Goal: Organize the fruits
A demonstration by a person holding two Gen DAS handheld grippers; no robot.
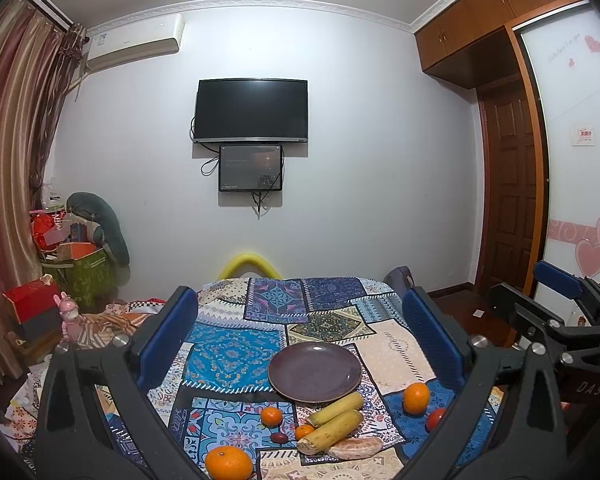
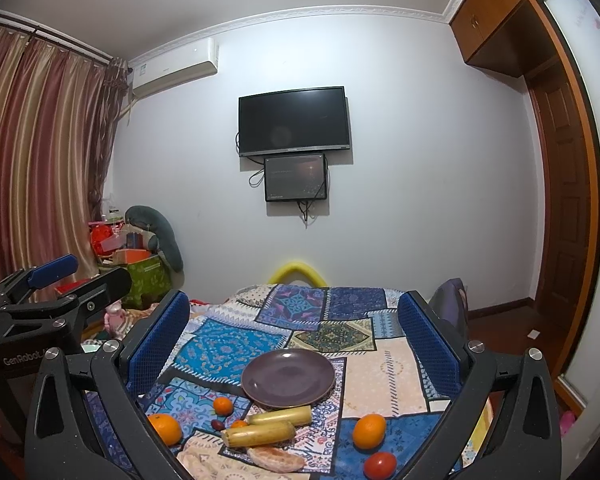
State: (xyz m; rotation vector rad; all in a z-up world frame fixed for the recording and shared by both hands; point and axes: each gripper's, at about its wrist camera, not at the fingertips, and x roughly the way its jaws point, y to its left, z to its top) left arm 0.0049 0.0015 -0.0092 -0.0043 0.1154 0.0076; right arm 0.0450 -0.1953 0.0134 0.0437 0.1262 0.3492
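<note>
Bedroom, dark TV point(image 1: 251, 110) on far wall; patchwork cloth point(image 1: 236, 350) covers desk. Empty purple plate point(image 1: 314, 371) mid-desk, fruit scattered near it. Left tool point(image 1: 300, 344) and right tool point(image 2: 294, 344) hover above, both spread wide, holding nothing. Likely first pick: near banana point(image 1: 332, 432), just near of plate. Long axis runs near-left to far-right, cut end near-left. Best to grip across the middle, jaws square to axis. Oranges point(image 1: 228, 463) point(image 1: 416, 398), tomato point(image 2: 380, 465) lie apart.
</note>
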